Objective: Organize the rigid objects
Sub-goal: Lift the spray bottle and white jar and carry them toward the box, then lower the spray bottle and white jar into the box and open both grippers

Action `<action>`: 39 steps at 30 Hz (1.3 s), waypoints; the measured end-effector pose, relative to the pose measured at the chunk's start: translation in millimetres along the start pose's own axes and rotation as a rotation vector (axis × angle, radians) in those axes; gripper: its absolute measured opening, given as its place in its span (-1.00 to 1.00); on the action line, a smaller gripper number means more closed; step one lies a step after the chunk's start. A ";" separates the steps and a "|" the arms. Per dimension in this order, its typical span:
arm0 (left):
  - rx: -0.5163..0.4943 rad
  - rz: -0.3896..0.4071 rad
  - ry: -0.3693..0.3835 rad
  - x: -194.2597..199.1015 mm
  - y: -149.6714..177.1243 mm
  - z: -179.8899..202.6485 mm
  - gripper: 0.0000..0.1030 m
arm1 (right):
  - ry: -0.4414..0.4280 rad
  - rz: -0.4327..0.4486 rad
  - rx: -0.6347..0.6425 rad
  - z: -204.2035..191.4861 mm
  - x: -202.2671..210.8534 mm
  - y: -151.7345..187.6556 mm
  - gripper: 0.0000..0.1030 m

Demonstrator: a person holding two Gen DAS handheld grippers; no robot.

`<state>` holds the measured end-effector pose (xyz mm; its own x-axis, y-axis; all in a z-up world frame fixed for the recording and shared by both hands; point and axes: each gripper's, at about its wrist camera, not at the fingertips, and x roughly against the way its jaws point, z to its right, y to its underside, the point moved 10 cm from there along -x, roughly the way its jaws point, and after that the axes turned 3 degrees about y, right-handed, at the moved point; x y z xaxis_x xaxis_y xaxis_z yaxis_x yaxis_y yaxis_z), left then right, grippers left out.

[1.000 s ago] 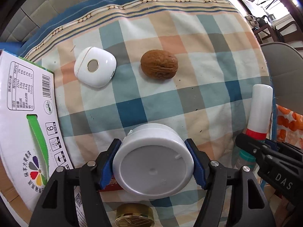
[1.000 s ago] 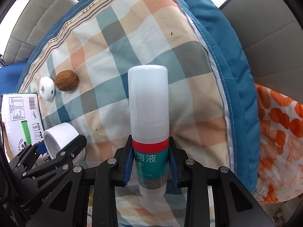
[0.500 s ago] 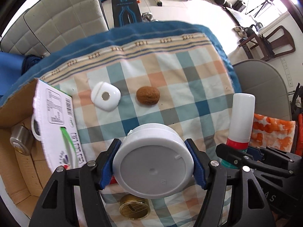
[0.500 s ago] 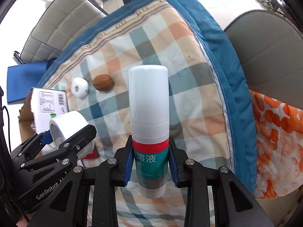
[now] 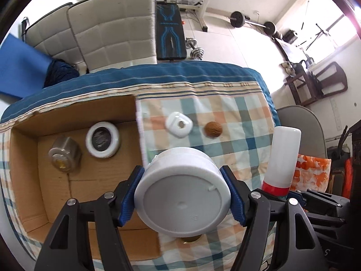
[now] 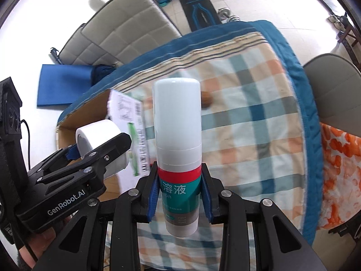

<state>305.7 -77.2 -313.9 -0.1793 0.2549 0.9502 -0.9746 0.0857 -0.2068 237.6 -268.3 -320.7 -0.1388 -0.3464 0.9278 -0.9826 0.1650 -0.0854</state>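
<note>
The round white plastic jar (image 5: 182, 194) is clamped between the blue pads of the left gripper (image 5: 182, 195), one pad pressing on each side of it, and it is held in the air above the near edge of the table. The tall white bottle with a red band and a teal label (image 6: 178, 158) is gripped in the same way by the right gripper (image 6: 179, 189), which squeezes it at the label; the bottle stands upright between the pads, its white cap pointing away from the camera.

Below the jar lies the open brown cardboard box (image 5: 27, 180) with a white printed flap (image 5: 141, 135) standing at its right side. Inside the box there are two things, just beside each other on the bottom: a short silver metal piece with a round top (image 5: 64, 155) and a white round container with a dark centre (image 5: 102, 139). What exactly the dark centre is I cannot tell, because the view is blurred there.

To the right of the box, on the checked cloth in orange, blue and cream (image 5: 243, 122), rest a small white rounded case with a hole (image 5: 179, 124) and a brown walnut (image 5: 213, 129), near each other but not touching. A small golden round object (image 5: 190, 239) shows partly under the jar.
</note>
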 end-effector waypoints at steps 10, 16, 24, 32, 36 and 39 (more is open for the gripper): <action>0.119 0.038 -0.036 43.4 14.0 -126.5 0.28 | -0.053 -0.028 0.084 -133.4 -28.9 30.4 -0.33; 0.182 0.019 -0.059 42.5 22.1 -203.5 0.28 | -0.057 -0.071 0.100 -197.3 -71.6 37.4 -0.33; 0.226 -0.096 -0.064 -19.6 27.9 -282.6 -0.61 | 0.037 -0.118 0.069 -224.5 -146.8 23.7 -0.33; 0.204 -0.098 -0.049 -49.0 12.1 -299.0 -0.48 | 0.201 -0.118 0.038 -205.9 -200.5 12.5 -0.33; 0.194 -0.107 -0.037 -60.4 8.8 -297.6 -0.47 | 0.284 -0.109 0.030 -199.0 -217.4 2.0 -0.33; 0.194 -0.127 -0.039 -72.8 8.9 -300.0 -0.45 | 0.345 -0.096 0.030 -197.8 -227.4 -7.4 -0.32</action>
<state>350.3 193.9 -454.8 -0.0553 0.2161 0.9748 -0.9965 -0.0735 -0.0402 300.9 -8.1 -459.2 -0.0006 -0.0262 0.9997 -0.9931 0.1175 0.0025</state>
